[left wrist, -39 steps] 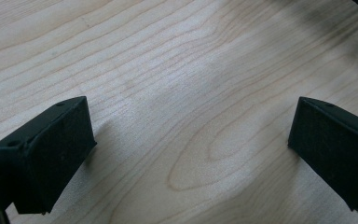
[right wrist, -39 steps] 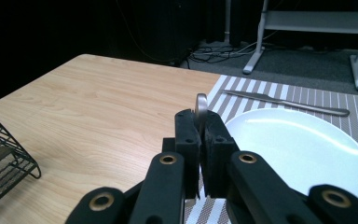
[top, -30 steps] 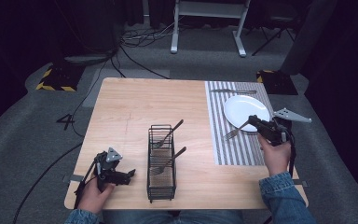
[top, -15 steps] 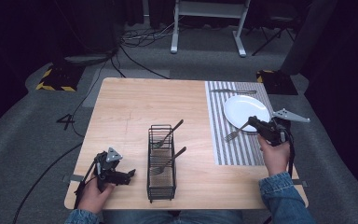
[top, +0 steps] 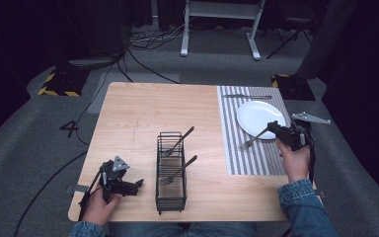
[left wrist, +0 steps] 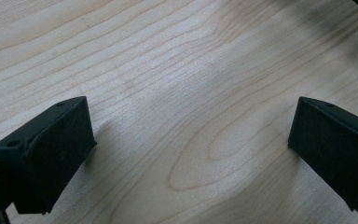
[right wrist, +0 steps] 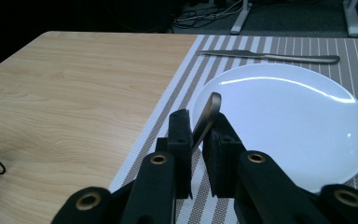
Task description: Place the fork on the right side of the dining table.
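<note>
One table (top: 138, 118) carries one striped placemat (top: 256, 158), one wire caddy (top: 171, 173) with two forks, one white plate (top: 259, 117), one knife (top: 246, 96). The right gripper (right wrist: 196, 140) is clamped on a third fork (top: 253, 139), handle between its jaws, tines reaching ahead toward the caddy, long axis slanting across the mat beside the plate. The left gripper (left wrist: 186, 154), jaws apart and holding nothing, sits nearer the caddy.
</note>
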